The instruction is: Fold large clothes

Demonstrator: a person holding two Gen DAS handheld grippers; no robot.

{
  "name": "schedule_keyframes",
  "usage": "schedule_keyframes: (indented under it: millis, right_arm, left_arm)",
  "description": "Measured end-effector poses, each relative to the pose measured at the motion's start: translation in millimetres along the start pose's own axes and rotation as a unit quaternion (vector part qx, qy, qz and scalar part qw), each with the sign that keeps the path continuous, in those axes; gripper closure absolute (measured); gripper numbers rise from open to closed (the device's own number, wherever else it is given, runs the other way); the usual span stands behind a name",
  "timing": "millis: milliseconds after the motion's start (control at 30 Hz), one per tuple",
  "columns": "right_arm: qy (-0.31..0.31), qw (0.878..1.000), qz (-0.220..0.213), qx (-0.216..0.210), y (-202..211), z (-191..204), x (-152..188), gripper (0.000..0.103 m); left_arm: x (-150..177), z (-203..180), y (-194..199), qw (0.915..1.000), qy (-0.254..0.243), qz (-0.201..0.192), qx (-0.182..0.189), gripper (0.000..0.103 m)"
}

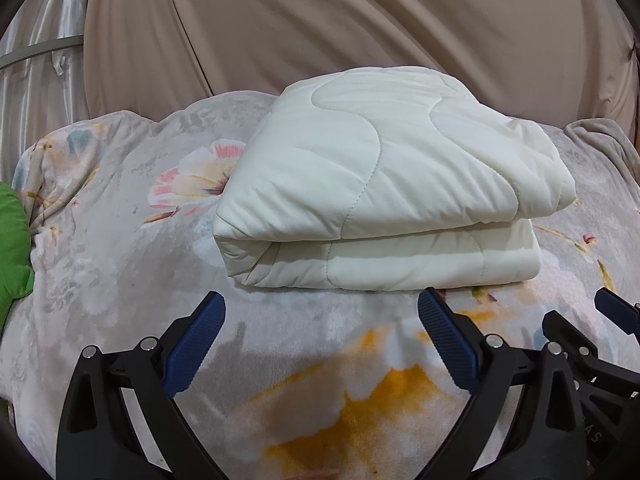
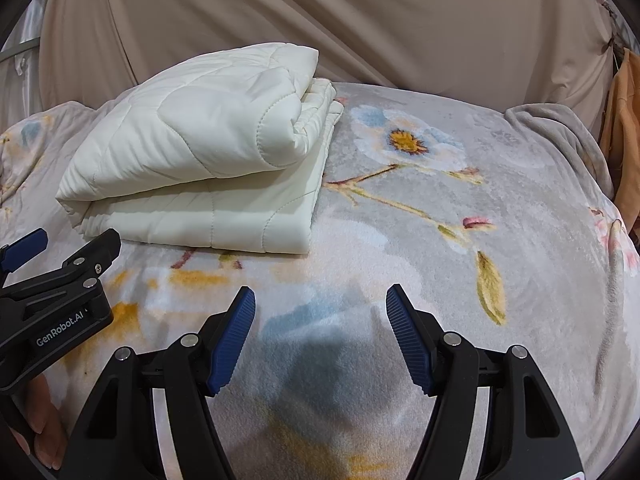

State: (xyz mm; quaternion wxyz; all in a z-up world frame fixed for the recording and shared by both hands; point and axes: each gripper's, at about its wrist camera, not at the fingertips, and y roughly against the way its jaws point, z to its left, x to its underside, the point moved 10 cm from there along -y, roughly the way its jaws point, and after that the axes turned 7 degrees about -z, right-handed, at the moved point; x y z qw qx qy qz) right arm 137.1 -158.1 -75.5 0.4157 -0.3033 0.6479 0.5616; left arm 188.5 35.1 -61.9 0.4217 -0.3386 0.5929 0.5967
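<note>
A cream quilted cover (image 1: 380, 184) lies folded in a thick stack on the floral blanket (image 1: 120, 248). In the right wrist view it lies at the upper left (image 2: 200, 152), with its layered edges to the right. My left gripper (image 1: 322, 312) is open and empty, just in front of the stack, not touching it. It also shows at the left edge of the right wrist view (image 2: 64, 246). My right gripper (image 2: 320, 308) is open and empty over the bare blanket (image 2: 440, 220), to the right of the stack. Part of it shows at the right edge of the left wrist view (image 1: 612, 312).
A beige curtain (image 1: 320, 20) hangs behind the bed. A green cloth (image 1: 12, 248) lies at the left edge. An orange garment (image 2: 624, 128) hangs at the far right. A grey blanket edge (image 2: 560, 128) is bunched at the back right.
</note>
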Motion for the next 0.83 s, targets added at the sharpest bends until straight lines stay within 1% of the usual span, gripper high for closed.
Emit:
schedule_keyframes:
  millis: [833]
  right_arm:
    - [0.003,1.000,-0.003,0.003,1.2,0.7,-2.1,0.037]
  left_arm:
    - [-2.4,-6.7,1.9,0.9999,-0.011,-0.007,-0.001,0.009]
